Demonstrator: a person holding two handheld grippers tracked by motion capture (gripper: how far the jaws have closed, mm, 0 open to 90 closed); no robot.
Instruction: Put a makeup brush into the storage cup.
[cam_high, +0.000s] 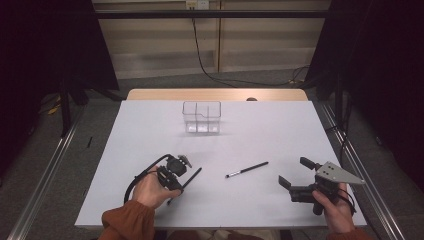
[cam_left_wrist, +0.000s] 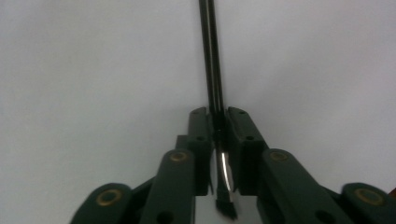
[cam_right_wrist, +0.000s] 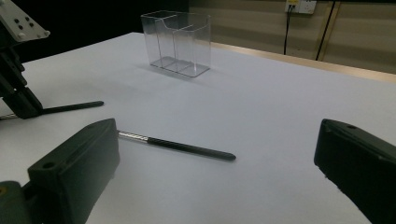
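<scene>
My left gripper (cam_high: 178, 187) (cam_left_wrist: 218, 115) is shut on a thin black brush (cam_high: 192, 177) (cam_left_wrist: 212, 56) lying low on the white table; its silver ferrule and bristle tip show between the jaws near the camera. A second black brush with a silver ferrule (cam_high: 246, 169) (cam_right_wrist: 177, 146) lies loose mid-table. To that brush's right my right gripper (cam_high: 296, 173) (cam_right_wrist: 217, 179) stands open, and the brush lies on the table ahead of its jaws. The right gripper view also catches the left gripper (cam_right_wrist: 19, 103) at far left with its brush (cam_right_wrist: 70, 108).
A clear plastic holder with compartments (cam_high: 201, 117) (cam_right_wrist: 177, 43) stands empty at the table's far middle. A wooden strip (cam_high: 215, 94) runs along the far edge of the table (cam_high: 150, 125). Dark panels flank both sides, and a cable trails on the floor behind.
</scene>
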